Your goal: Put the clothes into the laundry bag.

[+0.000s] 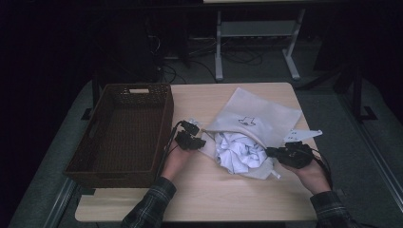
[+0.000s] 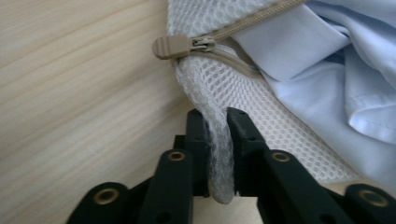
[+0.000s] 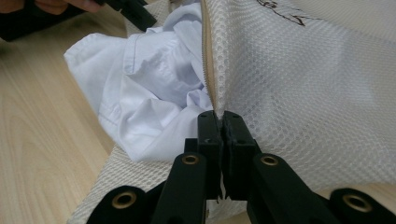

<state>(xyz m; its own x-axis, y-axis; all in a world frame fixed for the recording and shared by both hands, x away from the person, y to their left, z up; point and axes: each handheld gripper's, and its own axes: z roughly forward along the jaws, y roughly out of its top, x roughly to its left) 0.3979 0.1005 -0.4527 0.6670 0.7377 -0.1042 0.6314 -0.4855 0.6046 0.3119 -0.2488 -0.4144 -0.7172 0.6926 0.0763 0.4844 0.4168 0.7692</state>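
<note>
- Filling the middle of the high view, a pale rectangular wooden table (image 1: 199, 199) carries everything.
- Sitting at the left of that view, a dark brown woven rectangular basket (image 1: 90, 147) rests along the table's left edge.
- Lying right of centre in the high view, a white mesh zip-up laundry bag (image 1: 256, 111) has its open mouth turned toward the lower edge of the frame.
- Spilling from that mouth, a crumpled pale blue-white shirt (image 1: 240, 153) sits between the two grippers.
- Showing at lower right of the high view, the right gripper (image 3: 219, 116) has its jaws pressed together on the bag's zipper edge.
- Showing just right of the basket, the left gripper (image 2: 217, 114) pinches a fold of the bag's mesh at the corner.
- Lying at upper centre of the left gripper view, a small beige zipper pull (image 2: 170, 46) rests just above that fold.
</note>
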